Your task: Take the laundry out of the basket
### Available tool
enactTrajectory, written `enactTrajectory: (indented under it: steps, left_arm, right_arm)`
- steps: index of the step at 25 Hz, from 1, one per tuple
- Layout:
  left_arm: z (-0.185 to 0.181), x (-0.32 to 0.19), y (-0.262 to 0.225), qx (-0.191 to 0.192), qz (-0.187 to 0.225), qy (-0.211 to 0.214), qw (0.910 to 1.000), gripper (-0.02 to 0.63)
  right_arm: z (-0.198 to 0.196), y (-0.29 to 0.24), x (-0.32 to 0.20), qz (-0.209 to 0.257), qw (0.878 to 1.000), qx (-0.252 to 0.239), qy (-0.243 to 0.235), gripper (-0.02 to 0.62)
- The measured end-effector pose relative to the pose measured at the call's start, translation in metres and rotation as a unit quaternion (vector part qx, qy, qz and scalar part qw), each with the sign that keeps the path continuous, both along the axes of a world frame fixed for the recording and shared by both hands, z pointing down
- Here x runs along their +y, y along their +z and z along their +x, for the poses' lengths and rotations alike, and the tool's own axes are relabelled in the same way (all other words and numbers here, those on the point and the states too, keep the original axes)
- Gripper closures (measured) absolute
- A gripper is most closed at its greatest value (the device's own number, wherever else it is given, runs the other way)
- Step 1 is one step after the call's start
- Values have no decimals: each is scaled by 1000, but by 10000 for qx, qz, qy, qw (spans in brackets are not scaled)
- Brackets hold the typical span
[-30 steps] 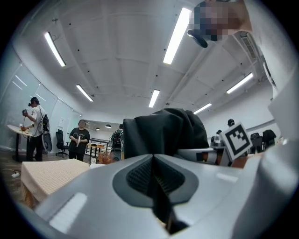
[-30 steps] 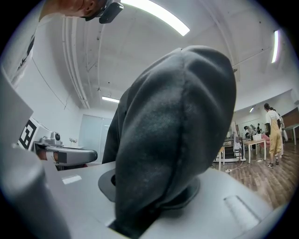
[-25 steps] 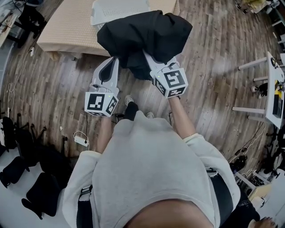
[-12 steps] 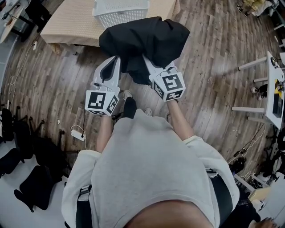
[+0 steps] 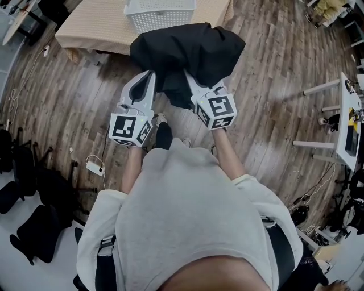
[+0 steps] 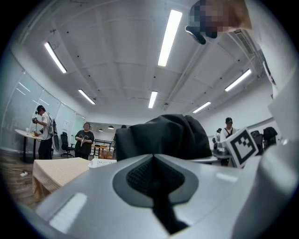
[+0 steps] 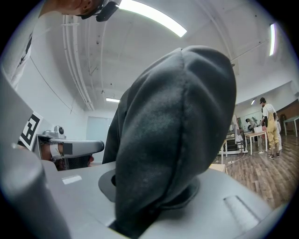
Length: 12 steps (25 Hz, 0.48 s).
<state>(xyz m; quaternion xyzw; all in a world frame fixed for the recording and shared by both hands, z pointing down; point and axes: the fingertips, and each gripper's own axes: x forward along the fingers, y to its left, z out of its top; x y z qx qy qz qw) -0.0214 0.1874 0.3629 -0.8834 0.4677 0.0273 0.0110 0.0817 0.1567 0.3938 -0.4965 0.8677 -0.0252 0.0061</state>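
A black garment (image 5: 187, 48) hangs bunched in the air in front of the person, and my right gripper (image 5: 188, 75) is shut on it from below. In the right gripper view the cloth (image 7: 177, 140) rises out of the closed jaws and fills the middle. My left gripper (image 5: 149, 77) stands beside it at the garment's left edge. Its jaws (image 6: 153, 161) are shut with nothing seen between them, and the garment (image 6: 163, 137) lies beyond them. The white laundry basket (image 5: 159, 12) stands on a beige table (image 5: 91, 25) farther ahead.
The floor is wood planks. A white desk (image 5: 348, 113) stands at the right, black chairs (image 5: 34, 187) at the left, and a power strip (image 5: 94, 166) lies on the floor. People (image 6: 85, 140) stand in the background of the room.
Both grippers and the garment keep the same pose. The table and basket have slid a little farther into the head view.
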Motion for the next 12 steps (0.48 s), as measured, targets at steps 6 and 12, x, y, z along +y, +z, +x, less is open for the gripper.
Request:
enactTrajectory:
  steps: [6,12]
  left_arm:
    - [-5,3,-4,29,34,-46,10000,595]
    - [-3,2,-3,26,33,-51,10000,595]
  right_arm:
    - [-2,-1,2,8,10000,6,-8,488]
    - [-2,-1,0,24,10000,27,-21,488]
